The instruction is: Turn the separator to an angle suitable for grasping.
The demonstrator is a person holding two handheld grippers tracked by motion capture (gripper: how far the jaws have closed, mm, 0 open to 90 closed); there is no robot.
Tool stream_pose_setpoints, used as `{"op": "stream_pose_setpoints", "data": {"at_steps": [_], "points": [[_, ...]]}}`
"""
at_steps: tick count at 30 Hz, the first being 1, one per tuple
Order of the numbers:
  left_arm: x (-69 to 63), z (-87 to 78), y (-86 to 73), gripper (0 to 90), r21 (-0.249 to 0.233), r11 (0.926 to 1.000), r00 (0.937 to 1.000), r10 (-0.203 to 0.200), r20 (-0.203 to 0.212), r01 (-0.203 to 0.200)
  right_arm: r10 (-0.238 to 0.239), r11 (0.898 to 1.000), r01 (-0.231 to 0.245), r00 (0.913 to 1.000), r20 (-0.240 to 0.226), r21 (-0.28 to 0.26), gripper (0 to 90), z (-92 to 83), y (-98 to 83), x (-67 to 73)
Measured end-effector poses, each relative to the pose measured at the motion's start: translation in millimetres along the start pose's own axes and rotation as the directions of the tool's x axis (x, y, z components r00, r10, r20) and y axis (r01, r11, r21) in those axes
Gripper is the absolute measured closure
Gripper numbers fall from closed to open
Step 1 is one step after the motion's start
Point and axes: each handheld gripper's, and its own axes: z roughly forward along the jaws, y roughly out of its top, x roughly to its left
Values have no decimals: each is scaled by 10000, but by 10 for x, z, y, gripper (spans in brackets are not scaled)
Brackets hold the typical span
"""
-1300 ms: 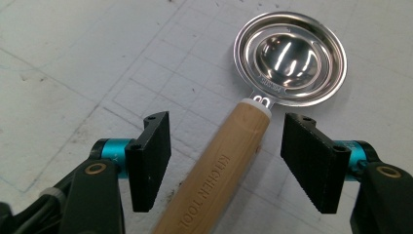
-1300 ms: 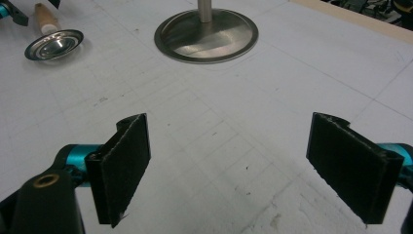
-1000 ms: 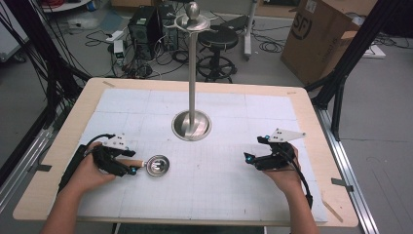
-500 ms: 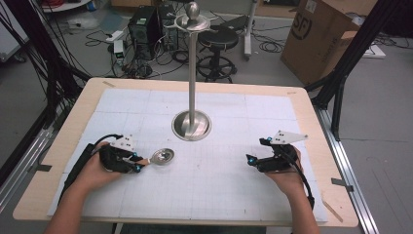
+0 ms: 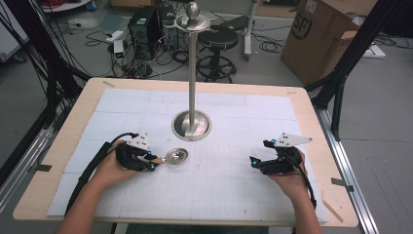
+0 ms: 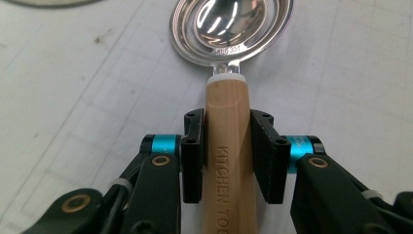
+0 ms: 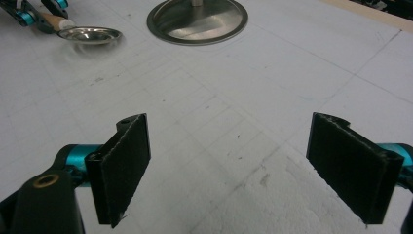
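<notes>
A metal measuring spoon with a wooden handle lies on the white mat, its bowl pointing away from my left gripper. That gripper has just been closing, and its pads now press on both sides of the handle. In the right gripper view the spoon and the left gripper appear at the far left. My right gripper rests low over the mat at the right, its jaws wide open with nothing between them.
A tall metal stand with a round base and an upright pole stands at the middle of the mat, just beyond the spoon. The wooden table edge frames the mat. A cardboard box and a stool sit on the floor behind.
My left gripper's jaws closed on the spoon handle, and the left hand carried the spoon to the right and a little farther away, toward the stand's base. The right hand stayed put.
</notes>
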Motion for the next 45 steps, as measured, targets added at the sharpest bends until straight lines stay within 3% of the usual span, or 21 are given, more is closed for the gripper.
{"op": "stream_pose_setpoints", "data": {"at_steps": [12, 21, 27, 31, 33, 38, 45], "points": [[-41, 284, 312, 668, -255, 9993, 9988, 285, 397, -275, 156, 9999, -156, 9994, 300, 3, 148, -193, -141, -4], [-50, 223, 287, 550, -462, 9989, 9990, 41, 442, -21, 69, 10000, -69, 9997, 244, -30, 148, -153, -99, -1], [-36, 141, 198, 529, -518, 9984, 9992, -207, 335, 224, -16, 10000, 17, 9999, 130, -69, 147, -100, -45, 3], [-37, 128, 147, 540, -493, 9981, 9988, -363, 335, 379, -33, 10000, 34, 10000, 87, -87, 147, -75, -22, 8], [-42, 140, 148, 556, -232, 9995, 9990, -184, 410, 194, -75, 9999, 76, 9999, 74, -91, 148, -69, -21, 7], [-79, 173, 175, 664, -251, 9996, 9991, 143, 406, -133, -31, 9999, 32, 9999, 114, -112, 147, -84, -24, 2], [-83, 221, 227, 669, -318, 9989, 9978, 364, 563, -347, -36, 10000, 37, 9999, 160, -64, 148, -108, -35, 15]]}}
